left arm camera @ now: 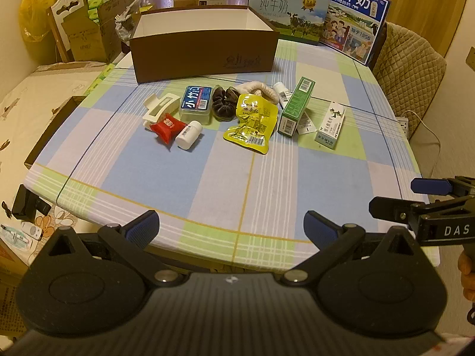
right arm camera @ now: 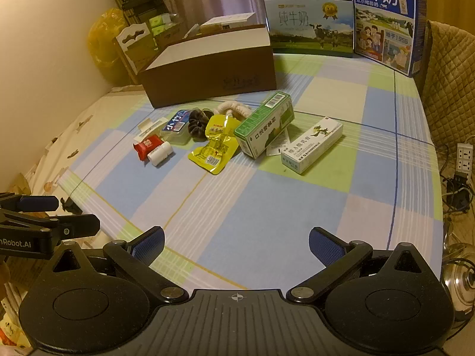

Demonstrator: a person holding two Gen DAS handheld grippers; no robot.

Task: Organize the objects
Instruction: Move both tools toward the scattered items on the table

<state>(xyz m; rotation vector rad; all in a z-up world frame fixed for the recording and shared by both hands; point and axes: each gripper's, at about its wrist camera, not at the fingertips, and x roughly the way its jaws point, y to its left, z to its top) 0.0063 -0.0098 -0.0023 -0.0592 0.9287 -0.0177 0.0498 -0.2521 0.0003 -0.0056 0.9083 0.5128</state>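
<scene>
An open brown box (left arm camera: pixel 204 50) (right arm camera: pixel 207 74) stands at the back of the table. In front of it lie a white hair clip (left arm camera: pixel 160 108), a blue-lidded case (left arm camera: pixel 196 104), a dark scrunchie (left arm camera: pixel 225 103), a red packet (left arm camera: pixel 166 127), a white bottle (left arm camera: pixel 188 135), a yellow snack pouch (left arm camera: pixel 251 123) (right arm camera: pixel 216 145), a green carton (left arm camera: pixel 297 106) (right arm camera: pixel 264 124) and a white ointment box (left arm camera: pixel 331 126) (right arm camera: pixel 311 145). My left gripper (left arm camera: pixel 231 228) is open and empty over the near table edge. My right gripper (right arm camera: pixel 236 244) is open and empty, likewise near the edge.
Two milk cartons (left arm camera: pixel 356 17) (right arm camera: pixel 308 23) stand at the table's far right. A quilted chair (left arm camera: pixel 409 68) is on the right, a bed (left arm camera: pixel 32 98) on the left, cardboard boxes (left arm camera: pixel 89 32) behind. A power strip (right arm camera: pixel 464 155) lies on the floor at right.
</scene>
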